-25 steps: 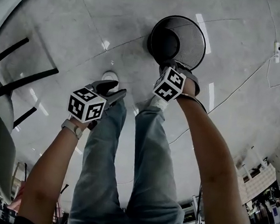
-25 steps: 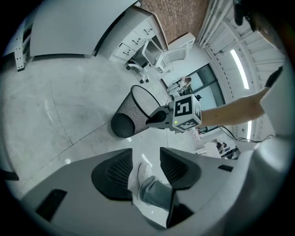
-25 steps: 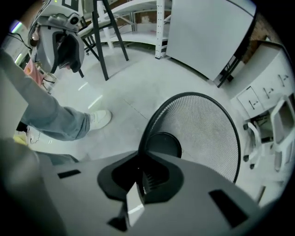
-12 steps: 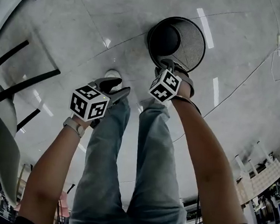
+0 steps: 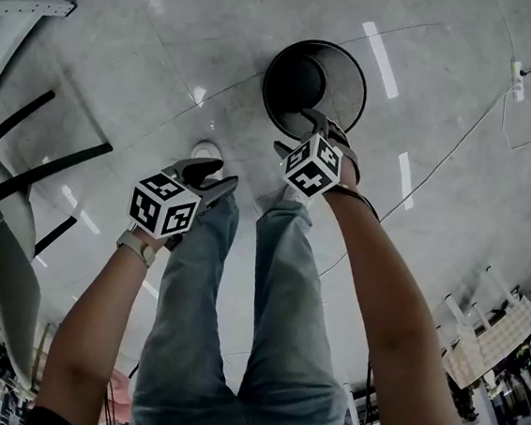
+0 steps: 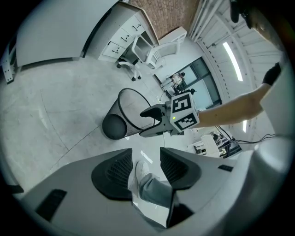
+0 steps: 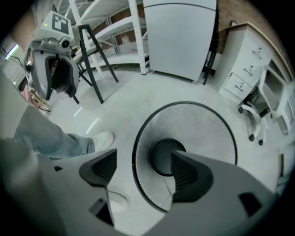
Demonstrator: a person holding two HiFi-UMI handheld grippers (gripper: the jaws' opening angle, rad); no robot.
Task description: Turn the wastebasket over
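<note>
A black mesh wastebasket (image 5: 341, 78) (image 7: 203, 131) (image 6: 126, 113) stands on the floor with its mouth up and its dark bottom showing inside. My right gripper (image 5: 302, 133) (image 7: 144, 168) (image 6: 148, 122) hangs just above its near rim. Its jaws are opening; the rim runs between them and neither pad presses on it. My left gripper (image 5: 213, 175) (image 6: 146, 159) (image 7: 60, 83) is held apart, over the person's legs, open with nothing in it.
The person's jeans legs (image 5: 238, 298) and a white shoe (image 5: 206, 146) are beside the basket. A table's black frame (image 5: 35, 159) is at the left. A cable (image 5: 460, 152) lies on the floor at the right. A white cabinet (image 7: 179, 37) and an office chair (image 7: 267, 106) stand beyond.
My right gripper was shut on the basket's near rim; its jaws have now spread off it. The left gripper has stayed where it was.
</note>
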